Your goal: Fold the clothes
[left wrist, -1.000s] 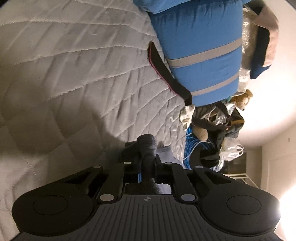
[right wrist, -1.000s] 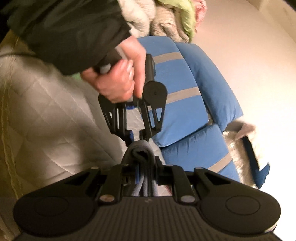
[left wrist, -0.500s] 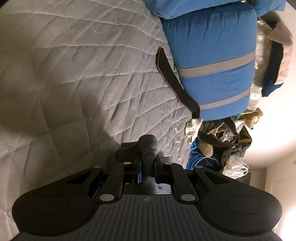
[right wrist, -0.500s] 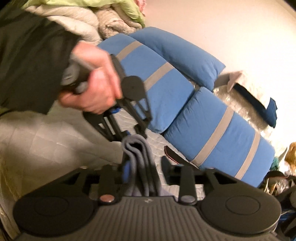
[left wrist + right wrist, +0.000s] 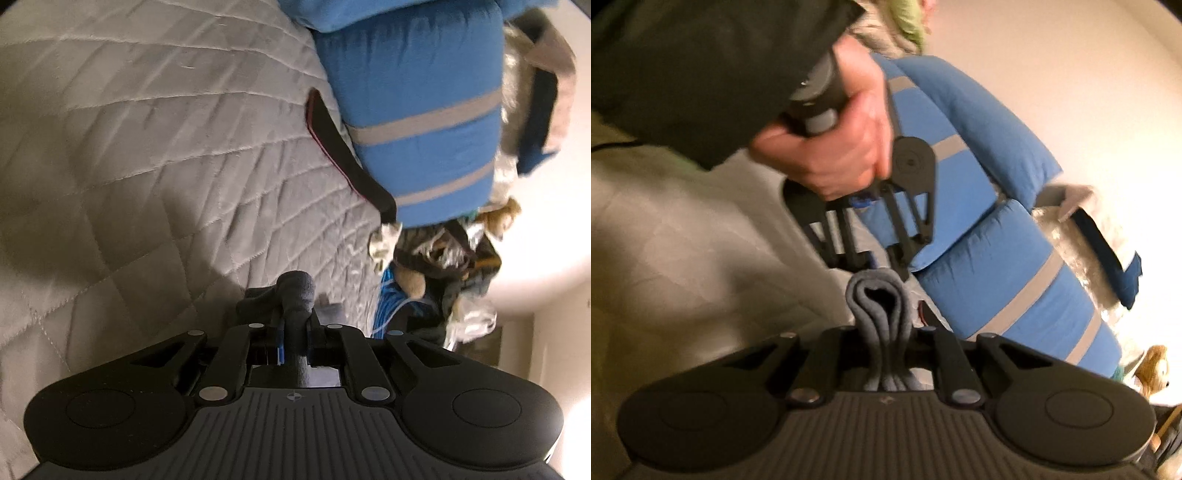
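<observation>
My left gripper (image 5: 295,321) is shut on a bunched fold of dark grey cloth (image 5: 295,291), held above the quilted grey bedspread (image 5: 147,147). My right gripper (image 5: 882,332) is shut on several folded layers of the same grey cloth (image 5: 877,295). In the right wrist view the left gripper (image 5: 875,266) shows just beyond the cloth, held by a bare hand (image 5: 827,155) in a dark sleeve. The rest of the garment hangs below both grippers, hidden.
Blue pillows with grey stripes (image 5: 417,110) (image 5: 1008,266) lie at the bed's head. A dark strap (image 5: 347,162) lies beside them. Beyond the bed edge is a heap of bags, cables and a plush bear (image 5: 443,266). Piled bedding (image 5: 905,26) sits behind the arm.
The right wrist view has swung back, so the hand with the left gripper now looms closer and higher. The left wrist view has shifted slightly over the bedspread. Both grips hold.
</observation>
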A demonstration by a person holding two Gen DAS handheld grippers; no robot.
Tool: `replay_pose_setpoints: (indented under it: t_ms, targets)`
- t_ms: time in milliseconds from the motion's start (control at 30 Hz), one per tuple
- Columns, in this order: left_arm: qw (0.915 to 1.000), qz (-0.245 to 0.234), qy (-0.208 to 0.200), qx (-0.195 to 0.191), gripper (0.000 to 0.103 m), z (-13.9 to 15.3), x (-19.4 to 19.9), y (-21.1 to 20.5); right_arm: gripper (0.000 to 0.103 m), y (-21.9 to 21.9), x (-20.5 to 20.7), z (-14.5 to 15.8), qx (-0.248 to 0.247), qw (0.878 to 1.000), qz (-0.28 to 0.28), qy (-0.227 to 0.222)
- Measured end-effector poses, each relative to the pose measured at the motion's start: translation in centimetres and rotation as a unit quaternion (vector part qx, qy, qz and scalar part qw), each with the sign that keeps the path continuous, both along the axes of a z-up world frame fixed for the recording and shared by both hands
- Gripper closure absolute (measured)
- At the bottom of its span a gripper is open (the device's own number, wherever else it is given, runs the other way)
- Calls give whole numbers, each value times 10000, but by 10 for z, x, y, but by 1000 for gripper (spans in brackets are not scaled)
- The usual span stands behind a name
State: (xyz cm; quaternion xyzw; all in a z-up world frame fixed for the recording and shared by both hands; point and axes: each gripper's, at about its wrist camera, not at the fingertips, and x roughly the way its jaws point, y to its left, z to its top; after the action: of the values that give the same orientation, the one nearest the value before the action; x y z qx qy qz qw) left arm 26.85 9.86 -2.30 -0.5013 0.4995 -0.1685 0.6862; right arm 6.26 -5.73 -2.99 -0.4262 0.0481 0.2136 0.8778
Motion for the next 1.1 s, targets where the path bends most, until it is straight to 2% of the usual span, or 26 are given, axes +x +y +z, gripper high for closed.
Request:
replay_pose_setpoints:
  t_ms: [200,367,500,600,633,667,700,733,767,800,867,933,1033,1100]
  targets:
    - [9996,-86,9,261,94,-5,-6,12,103,6,-41,-16,-257,9993,200,-171]
    - [9977,-370,51,571,94,-11,-13,21,103,8,-50,-26,-99,9994,243,208]
    - [9966,-543,45,613,92,-18,-16,28,102,9,-56,-31,-62,9986,272,445]
    - [9963,-575,4,640,84,-18,-18,35,99,7,-55,-35,-72,9977,328,596]
    - [9962,-556,-39,669,81,-16,-20,38,94,7,-55,-36,-65,9975,341,621]
    - [9960,-540,-87,700,77,-14,-22,41,85,6,-56,-35,6,9973,352,637]
    - [9960,-542,-125,700,74,-12,-25,44,65,5,-58,-33,109,9971,335,682]
    - [9960,-550,-160,690,64,-11,-29,48,61,3,-59,-31,210,9964,337,748]
    - [9961,-570,-193,638,56,-10,-32,50,51,0,-59,-29,372,9952,344,838]
    - [9962,-616,-219,569,53,-10,-37,52,35,-5,-61,-26,566,9935,359,919]
    - [9960,-710,-232,487,50,-12,-45,51,20,-14,-64,-21,868,9912,354,939]
    - [9958,-753,-260,453,50,-13,-54,47,14,-24,-65,-16,1187,9885,268,900]
    - [9954,-724,-351,517,50,-13,-65,42,0,-37,-66,-11,1670,9825,84,818]
    - [9960,-676,-342,476,50,-13,-70,39,0,-48,-63,-7,2130,9738,-62,796]
